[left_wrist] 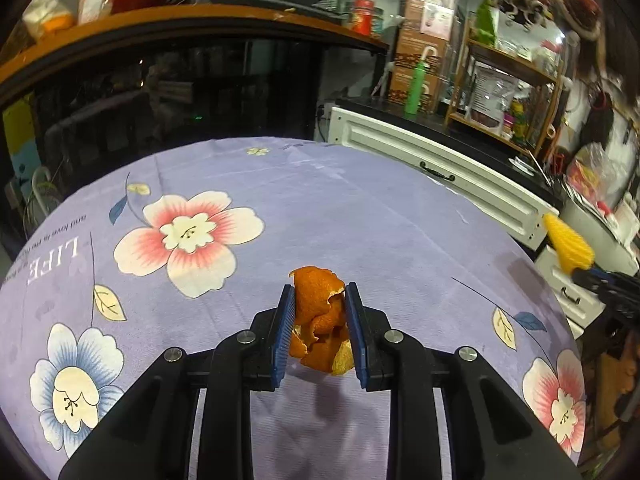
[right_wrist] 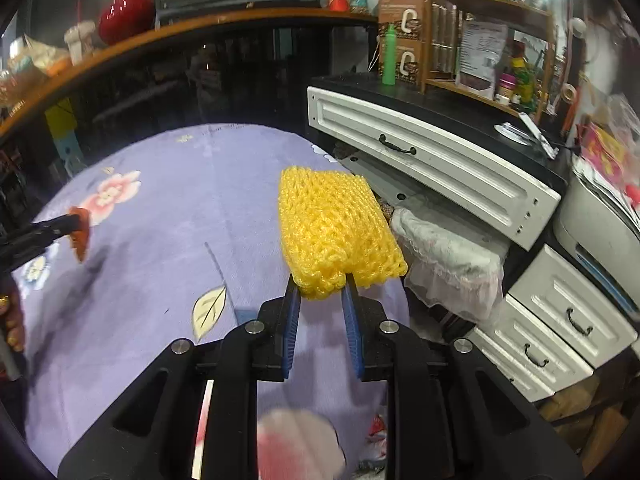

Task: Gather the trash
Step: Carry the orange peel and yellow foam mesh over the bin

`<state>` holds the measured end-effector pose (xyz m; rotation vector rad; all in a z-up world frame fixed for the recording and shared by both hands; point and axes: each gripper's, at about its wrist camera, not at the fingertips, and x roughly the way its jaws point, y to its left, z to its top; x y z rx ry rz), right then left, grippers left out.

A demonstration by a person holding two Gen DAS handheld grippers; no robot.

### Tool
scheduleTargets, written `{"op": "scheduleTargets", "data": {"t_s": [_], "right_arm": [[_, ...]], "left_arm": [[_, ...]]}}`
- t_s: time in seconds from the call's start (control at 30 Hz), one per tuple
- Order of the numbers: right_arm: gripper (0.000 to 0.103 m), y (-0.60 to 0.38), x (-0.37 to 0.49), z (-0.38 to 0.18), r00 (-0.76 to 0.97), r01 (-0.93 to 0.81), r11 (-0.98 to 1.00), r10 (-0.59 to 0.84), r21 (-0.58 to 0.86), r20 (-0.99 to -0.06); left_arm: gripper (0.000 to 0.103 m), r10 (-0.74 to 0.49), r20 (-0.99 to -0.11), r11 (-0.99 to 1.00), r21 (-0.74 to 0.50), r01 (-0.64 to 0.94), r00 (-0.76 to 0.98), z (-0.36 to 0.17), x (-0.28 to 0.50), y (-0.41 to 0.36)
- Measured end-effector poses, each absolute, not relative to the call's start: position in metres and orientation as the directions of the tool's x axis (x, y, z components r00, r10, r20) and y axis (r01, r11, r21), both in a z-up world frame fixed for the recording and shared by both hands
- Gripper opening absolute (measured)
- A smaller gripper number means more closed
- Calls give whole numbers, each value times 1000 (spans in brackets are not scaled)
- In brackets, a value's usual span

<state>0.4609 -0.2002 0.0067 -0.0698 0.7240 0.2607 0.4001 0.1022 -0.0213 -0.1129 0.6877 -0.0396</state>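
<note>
An orange peel (left_wrist: 320,320) is clamped between the blue pads of my left gripper (left_wrist: 319,294), lifted a little above the purple flowered tablecloth (left_wrist: 360,220). My right gripper (right_wrist: 321,288) is shut on one end of a yellow foam fruit net (right_wrist: 334,232), which sticks out ahead of the fingers near the table's right edge. The right wrist view shows the left gripper (right_wrist: 78,226) with the orange peel (right_wrist: 80,236) at the far left. In the left wrist view the yellow net (left_wrist: 568,246) shows at the right edge.
A white cabinet with drawers (right_wrist: 432,160) stands close to the table's right side, with a lace-covered object (right_wrist: 452,256) beneath it. A dark glass counter (left_wrist: 180,92) with an orange rim lies behind the table. Shelves with bottles (left_wrist: 504,88) fill the back right.
</note>
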Motion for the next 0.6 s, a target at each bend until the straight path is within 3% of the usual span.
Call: {"op": "scheduleTargets", "data": {"t_s": [0.6], "right_arm": [[22, -288, 326, 8, 744, -218, 971, 232, 101, -627]], "left_arm": [[26, -320, -587, 945, -139, 297, 743, 8, 327, -28]]}}
